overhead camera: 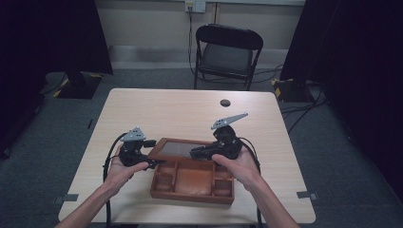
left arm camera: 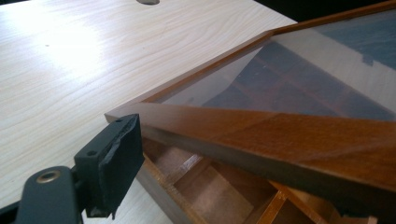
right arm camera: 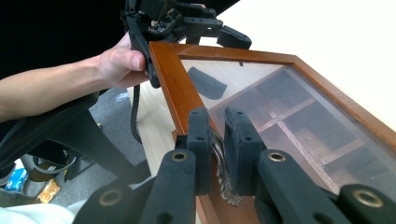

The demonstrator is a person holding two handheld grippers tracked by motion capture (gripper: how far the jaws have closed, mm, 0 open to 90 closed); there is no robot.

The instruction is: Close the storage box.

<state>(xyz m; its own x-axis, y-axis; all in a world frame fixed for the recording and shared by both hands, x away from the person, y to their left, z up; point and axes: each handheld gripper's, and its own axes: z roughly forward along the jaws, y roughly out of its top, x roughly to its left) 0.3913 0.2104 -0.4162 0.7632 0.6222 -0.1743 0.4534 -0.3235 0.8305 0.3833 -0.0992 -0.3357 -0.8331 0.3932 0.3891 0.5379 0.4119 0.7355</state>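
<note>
Where the pale wood worktop (overhead camera: pixel 157 109) meets grey carpet, a black folding chair (overhead camera: pixel 227 52) stands. At the near edge sits a brown compartmented wooden box (overhead camera: pixel 192 183), glass lid (overhead camera: pixel 178 148) half-raised. Right claw (right arm camera: pixel 217 142) clamped on the lid's metal handle (right arm camera: pixel 223 170); left claw (overhead camera: pixel 153 164) clamped on the lid's corner.

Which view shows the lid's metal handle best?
The right gripper view: the metal handle sits on the lid frame's edge, pinched between the right gripper pads. In the high view that spot lies under the right gripper, too small to tell. The left gripper view shows the lid corner and glass beside one left pad.
</note>
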